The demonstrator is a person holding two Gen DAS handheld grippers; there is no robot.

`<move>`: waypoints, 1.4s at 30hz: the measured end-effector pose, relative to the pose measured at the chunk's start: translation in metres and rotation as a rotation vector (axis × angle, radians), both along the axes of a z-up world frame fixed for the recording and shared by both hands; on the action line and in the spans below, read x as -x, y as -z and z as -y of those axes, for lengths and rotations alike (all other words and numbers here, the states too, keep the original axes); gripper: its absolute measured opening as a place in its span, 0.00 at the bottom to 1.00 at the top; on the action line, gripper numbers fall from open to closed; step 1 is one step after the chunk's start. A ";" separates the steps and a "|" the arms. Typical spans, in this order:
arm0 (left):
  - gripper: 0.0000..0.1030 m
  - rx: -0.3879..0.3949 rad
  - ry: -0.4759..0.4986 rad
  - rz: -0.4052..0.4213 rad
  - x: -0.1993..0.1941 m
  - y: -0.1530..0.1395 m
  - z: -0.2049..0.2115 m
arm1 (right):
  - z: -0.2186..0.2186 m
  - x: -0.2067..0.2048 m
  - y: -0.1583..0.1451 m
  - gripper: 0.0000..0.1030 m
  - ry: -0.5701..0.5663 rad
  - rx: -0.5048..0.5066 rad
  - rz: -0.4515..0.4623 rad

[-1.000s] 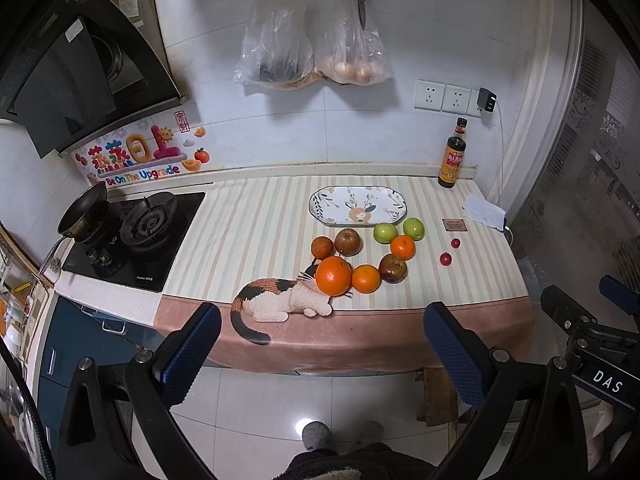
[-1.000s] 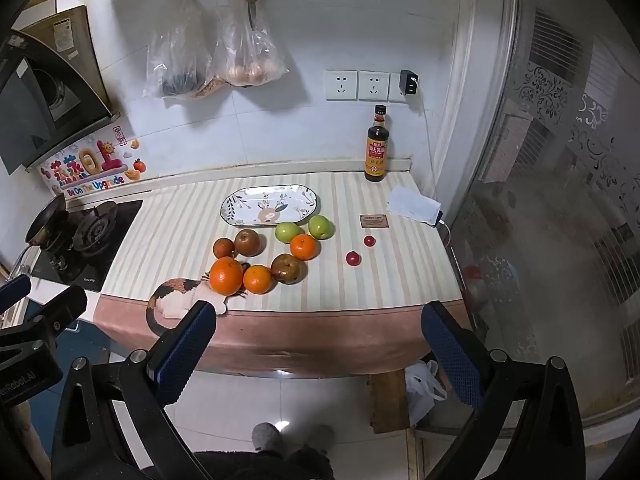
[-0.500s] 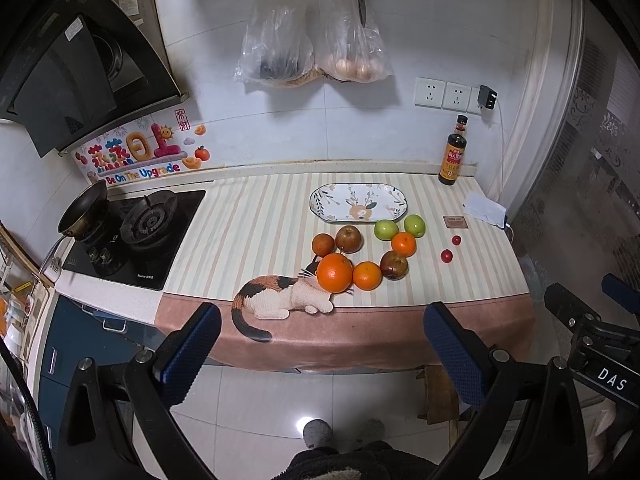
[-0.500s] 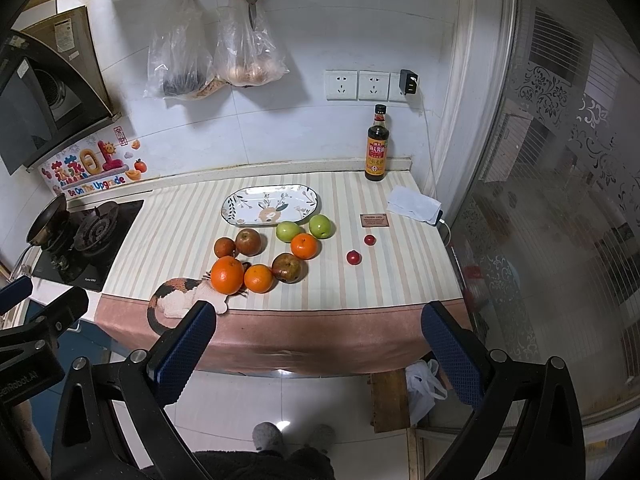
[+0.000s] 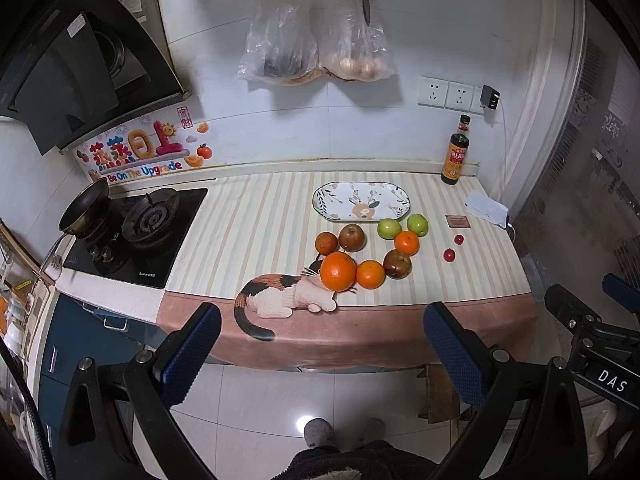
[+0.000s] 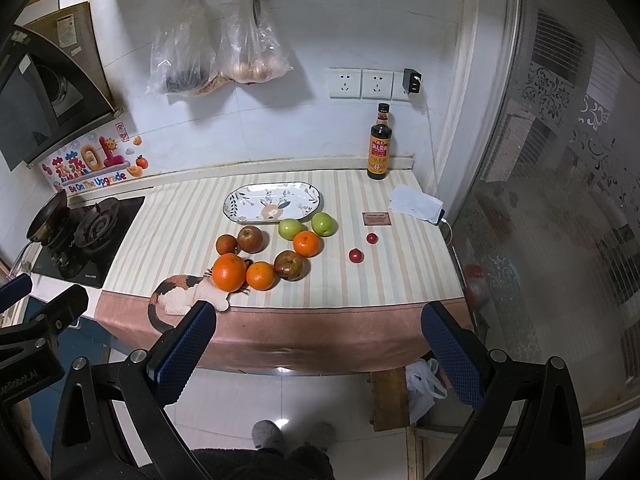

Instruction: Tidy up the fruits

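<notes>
Fruit lies loose on the striped counter cloth: a big orange (image 5: 338,271) (image 6: 228,272), two smaller oranges (image 5: 370,274) (image 5: 407,242), two green apples (image 5: 389,228) (image 5: 417,224), several brown-red apples (image 5: 352,237) and two small red fruits (image 5: 449,255). An empty oval patterned plate (image 5: 361,201) (image 6: 272,203) lies behind them. My left gripper (image 5: 320,354) and right gripper (image 6: 316,350) are both open and empty, held above the floor in front of the counter, well short of the fruit.
A gas stove (image 5: 136,232) with a pan (image 5: 82,210) is at the left. A sauce bottle (image 5: 455,156), a folded white cloth (image 5: 486,206) and a small brown card (image 5: 457,221) are at the right rear. Bags and scissors hang on the wall.
Both grippers have drifted slightly toward the counter; the fruit looks a little nearer. Nothing on the counter has moved.
</notes>
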State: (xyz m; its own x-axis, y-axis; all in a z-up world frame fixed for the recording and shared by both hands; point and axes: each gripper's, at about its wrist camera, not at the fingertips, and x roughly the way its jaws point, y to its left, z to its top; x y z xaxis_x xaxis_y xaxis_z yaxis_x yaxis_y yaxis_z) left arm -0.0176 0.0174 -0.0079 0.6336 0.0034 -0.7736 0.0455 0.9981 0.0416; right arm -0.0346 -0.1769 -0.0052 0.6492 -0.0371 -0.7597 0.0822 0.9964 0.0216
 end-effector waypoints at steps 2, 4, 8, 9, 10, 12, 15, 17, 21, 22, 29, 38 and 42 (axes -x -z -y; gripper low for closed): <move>1.00 0.000 0.000 0.000 0.000 0.000 0.000 | -0.002 0.001 0.000 1.00 -0.001 0.002 -0.001; 1.00 0.000 0.001 -0.001 0.000 0.000 0.000 | -0.003 0.003 0.000 1.00 -0.001 0.005 -0.002; 1.00 0.001 0.001 -0.003 0.002 0.001 -0.002 | -0.002 -0.002 -0.004 1.00 -0.005 0.007 -0.006; 1.00 0.001 0.000 -0.003 0.001 0.001 -0.002 | -0.003 -0.003 -0.003 1.00 -0.006 0.007 -0.008; 1.00 0.002 0.000 -0.004 0.000 0.001 -0.002 | -0.002 -0.003 -0.003 1.00 -0.006 0.007 -0.008; 1.00 0.001 0.000 -0.004 0.000 0.001 -0.002 | -0.002 -0.003 -0.003 1.00 -0.006 0.007 -0.009; 1.00 0.002 0.000 -0.002 0.001 0.001 -0.003 | -0.003 -0.003 -0.003 1.00 -0.006 0.008 -0.007; 1.00 0.001 -0.001 -0.003 0.000 0.001 -0.002 | -0.003 -0.003 -0.003 1.00 -0.006 0.008 -0.007; 1.00 0.002 0.000 -0.005 0.001 0.001 -0.003 | -0.003 -0.003 -0.004 1.00 -0.006 0.009 -0.006; 1.00 0.001 0.001 -0.004 0.000 0.000 -0.002 | -0.003 -0.003 -0.004 1.00 -0.005 0.008 -0.006; 1.00 0.001 -0.001 -0.002 0.000 0.000 -0.003 | -0.003 -0.002 -0.004 1.00 -0.006 0.008 -0.005; 1.00 0.001 -0.027 -0.006 -0.003 -0.005 0.000 | 0.003 -0.005 -0.004 1.00 -0.019 -0.013 -0.002; 1.00 -0.006 -0.065 -0.005 -0.015 0.000 0.005 | 0.011 -0.013 0.004 1.00 -0.028 -0.038 -0.019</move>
State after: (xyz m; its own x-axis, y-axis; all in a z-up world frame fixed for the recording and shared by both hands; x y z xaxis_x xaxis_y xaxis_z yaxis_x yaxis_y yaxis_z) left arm -0.0031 0.0124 -0.0083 0.6279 0.0489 -0.7768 -0.0192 0.9987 0.0474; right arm -0.0215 -0.1875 -0.0093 0.6354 0.0101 -0.7721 0.0547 0.9968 0.0581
